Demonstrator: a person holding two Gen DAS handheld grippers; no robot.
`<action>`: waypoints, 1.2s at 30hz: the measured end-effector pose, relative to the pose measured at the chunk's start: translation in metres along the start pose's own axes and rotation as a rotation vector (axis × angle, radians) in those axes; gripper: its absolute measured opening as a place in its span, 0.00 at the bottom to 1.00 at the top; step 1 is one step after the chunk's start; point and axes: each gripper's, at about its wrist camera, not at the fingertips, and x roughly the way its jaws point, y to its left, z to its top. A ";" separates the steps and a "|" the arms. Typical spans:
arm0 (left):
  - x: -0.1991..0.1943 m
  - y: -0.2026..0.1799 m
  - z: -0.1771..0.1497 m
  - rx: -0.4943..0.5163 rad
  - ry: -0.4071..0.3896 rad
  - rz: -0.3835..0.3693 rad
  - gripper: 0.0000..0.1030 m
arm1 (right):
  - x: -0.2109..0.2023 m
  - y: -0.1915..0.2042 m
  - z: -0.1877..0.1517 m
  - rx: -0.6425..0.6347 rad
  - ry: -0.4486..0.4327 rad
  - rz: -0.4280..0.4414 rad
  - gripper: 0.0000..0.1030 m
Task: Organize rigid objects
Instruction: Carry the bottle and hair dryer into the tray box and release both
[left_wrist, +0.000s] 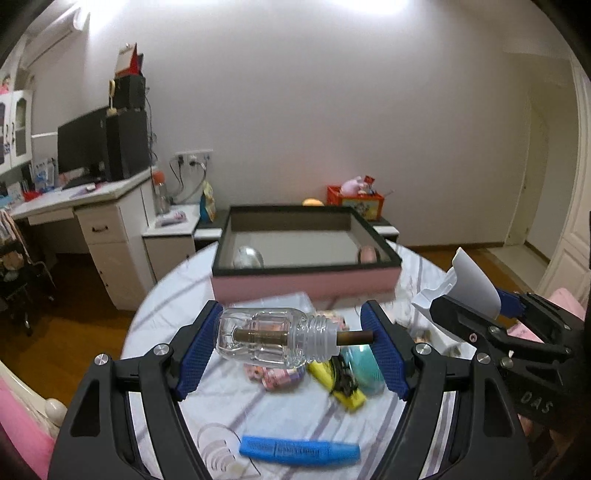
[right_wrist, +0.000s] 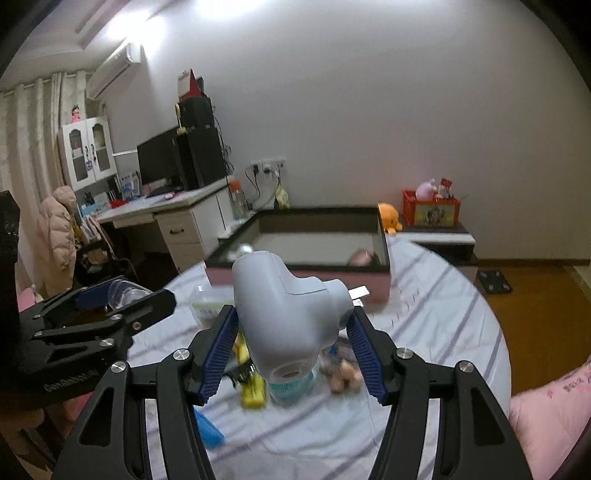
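My left gripper (left_wrist: 291, 317) is shut on a clear glass bottle (left_wrist: 266, 339) lying sideways between the blue pads. A brown stick (left_wrist: 356, 336) pokes out of the bottle's neck against the right pad. The bottle hangs above the round striped table (left_wrist: 295, 417). My right gripper (right_wrist: 293, 314) is shut on a pale grey, pistol-shaped plastic device (right_wrist: 288, 317), also held above the table. Each gripper shows at the edge of the other's view: the right gripper (left_wrist: 461, 310) with the white device (left_wrist: 474, 284), the left gripper (right_wrist: 122, 301) with the bottle (right_wrist: 125, 291).
A pink-sided box with a black rim (left_wrist: 306, 286) stands at the table's far side, holding a shiny round thing (left_wrist: 248, 256) and a pink thing (left_wrist: 367, 254). Below the grippers lie a blue case (left_wrist: 299, 448), a yellow object (left_wrist: 340, 386), a teal disc (left_wrist: 364, 365) and pink items (left_wrist: 275, 374).
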 end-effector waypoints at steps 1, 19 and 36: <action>-0.001 0.000 0.005 -0.001 -0.015 0.003 0.76 | -0.001 0.001 0.003 -0.003 -0.011 0.003 0.60; 0.014 0.002 0.081 0.036 -0.179 0.088 0.76 | 0.004 0.014 0.079 -0.080 -0.171 -0.048 0.60; 0.152 0.018 0.115 0.120 -0.051 0.170 0.76 | 0.129 -0.013 0.115 -0.109 -0.032 -0.056 0.60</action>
